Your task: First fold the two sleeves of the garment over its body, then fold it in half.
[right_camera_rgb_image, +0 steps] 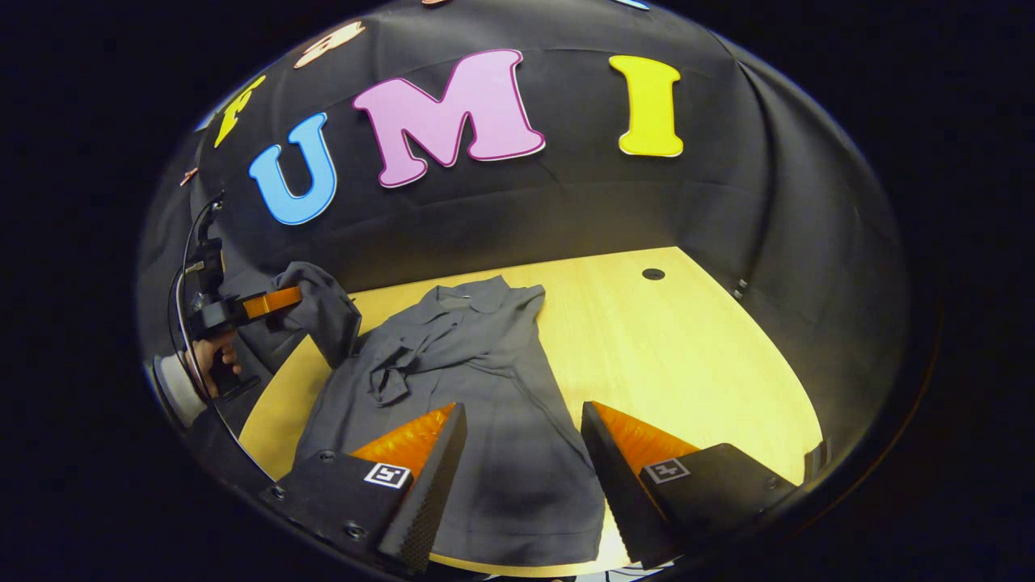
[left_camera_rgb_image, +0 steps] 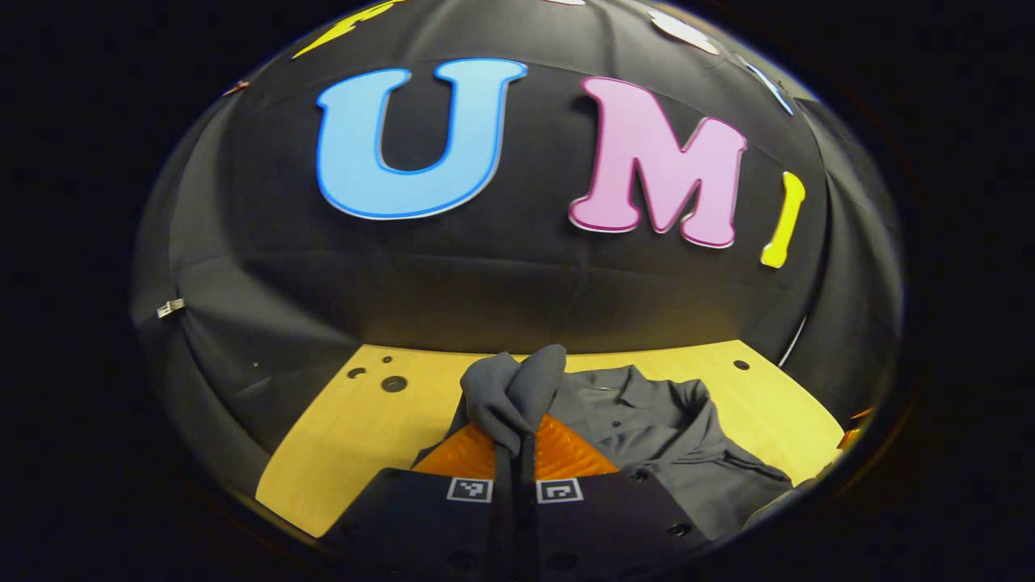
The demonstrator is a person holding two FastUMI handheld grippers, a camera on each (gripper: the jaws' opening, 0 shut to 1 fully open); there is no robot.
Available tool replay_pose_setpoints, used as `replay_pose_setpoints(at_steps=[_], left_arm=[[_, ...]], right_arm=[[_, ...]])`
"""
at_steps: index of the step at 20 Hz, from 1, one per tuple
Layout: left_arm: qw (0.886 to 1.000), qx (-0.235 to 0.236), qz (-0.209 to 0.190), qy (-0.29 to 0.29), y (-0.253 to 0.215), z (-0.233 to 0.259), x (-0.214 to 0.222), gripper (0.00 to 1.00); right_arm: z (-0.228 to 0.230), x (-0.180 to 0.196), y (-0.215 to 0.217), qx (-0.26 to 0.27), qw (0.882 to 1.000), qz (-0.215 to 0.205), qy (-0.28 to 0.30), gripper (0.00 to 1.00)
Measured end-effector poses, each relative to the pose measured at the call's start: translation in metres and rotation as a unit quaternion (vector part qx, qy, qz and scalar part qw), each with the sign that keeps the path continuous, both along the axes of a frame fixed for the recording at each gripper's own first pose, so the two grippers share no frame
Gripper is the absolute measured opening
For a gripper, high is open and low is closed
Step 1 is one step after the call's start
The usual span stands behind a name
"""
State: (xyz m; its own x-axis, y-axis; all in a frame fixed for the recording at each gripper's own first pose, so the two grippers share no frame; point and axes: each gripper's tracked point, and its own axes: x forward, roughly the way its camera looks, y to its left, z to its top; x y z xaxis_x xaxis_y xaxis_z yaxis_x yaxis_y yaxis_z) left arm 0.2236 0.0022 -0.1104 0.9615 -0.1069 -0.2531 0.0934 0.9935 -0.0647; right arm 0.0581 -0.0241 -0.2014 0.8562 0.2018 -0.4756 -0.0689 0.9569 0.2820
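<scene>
Your left gripper (left_camera_rgb_image: pixel 515 440) is clamped tight on a bunched-up sleeve (left_camera_rgb_image: pixel 513 388) of the grey shirt, both fingers pressed together with the fabric pinched between them and a lump of cloth poking up past the tips. From the right gripper view you can see that same gripper (right_camera_rgb_image: pixel 279 303) off at the left edge of the table, held up above the surface by your hand (right_camera_rgb_image: pixel 212 356), with the sleeve (right_camera_rgb_image: pixel 323 311) lifted and draping down from it toward the shirt's shoulder. Your right gripper (right_camera_rgb_image: pixel 521 440) is wide apart, fingers spread over the lower half of the shirt (right_camera_rgb_image: pixel 493 404), not pinching anything; can't tell if the tips are touching the cloth or just above it. The shirt itself lies mostly flat on the light wooden table (right_camera_rgb_image: pixel 687 339), collar (right_camera_rgb_image: pixel 469 295) pointing to the back wall, hem close to the near edge. The other sleeve looks crumpled in over the chest, kind of a messy wad near the collar. Table's right side is bare wood with a small round hole (right_camera_rgb_image: pixel 652 274) near the back.
</scene>
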Motion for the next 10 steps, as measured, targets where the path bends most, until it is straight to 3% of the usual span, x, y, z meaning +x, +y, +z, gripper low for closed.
replay_pose_setpoints(at_steps=[10], left_arm=[[0.998, -0.003, -0.056, 0.029, -0.128, -0.022, 0.016, 0.06]], right_arm=[[-0.018, 0.002, -0.056, 0.001, 1.0, -0.015, 0.014, 0.89]])
